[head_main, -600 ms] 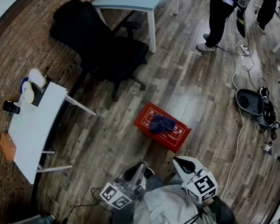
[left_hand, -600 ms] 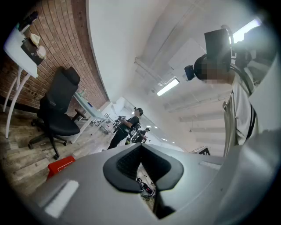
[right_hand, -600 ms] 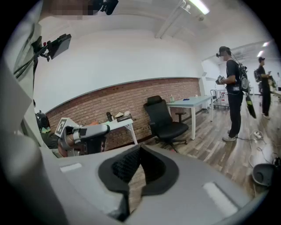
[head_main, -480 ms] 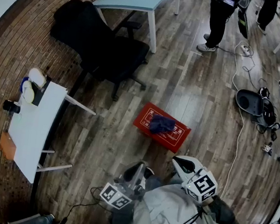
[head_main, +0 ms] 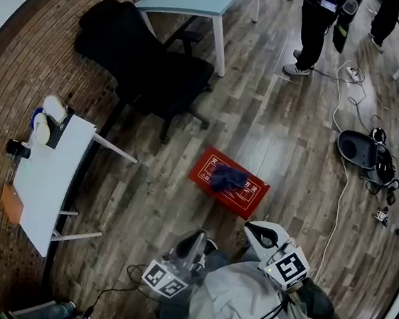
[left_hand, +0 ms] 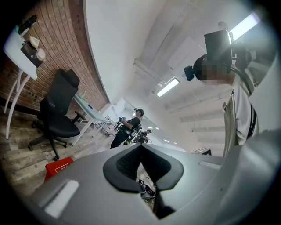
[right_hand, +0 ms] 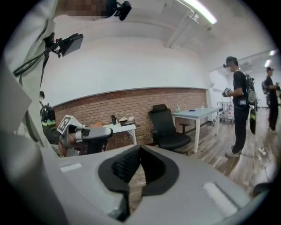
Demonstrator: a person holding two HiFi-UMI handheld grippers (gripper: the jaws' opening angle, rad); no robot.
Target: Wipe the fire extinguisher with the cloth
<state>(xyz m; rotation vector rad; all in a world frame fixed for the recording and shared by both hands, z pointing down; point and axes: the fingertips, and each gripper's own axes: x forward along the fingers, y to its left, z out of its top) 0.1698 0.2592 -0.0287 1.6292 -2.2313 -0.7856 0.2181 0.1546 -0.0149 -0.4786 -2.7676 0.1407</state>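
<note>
Only the view has drifted slightly since earlier; low in the frame, the left gripper (head_main: 196,242) and right gripper (head_main: 259,233) stay clenched on nothing. The dark cloth (head_main: 227,178) lies on a red box (head_main: 251,197) at centre

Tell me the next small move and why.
Probably open the right gripper and reach it toward the cloth: it lies bunched on the red box, and that gripper is shut, empty and short of it.

standing person (head_main: 314,29) cropped, box (head_main: 201,176) print unreadable
</note>
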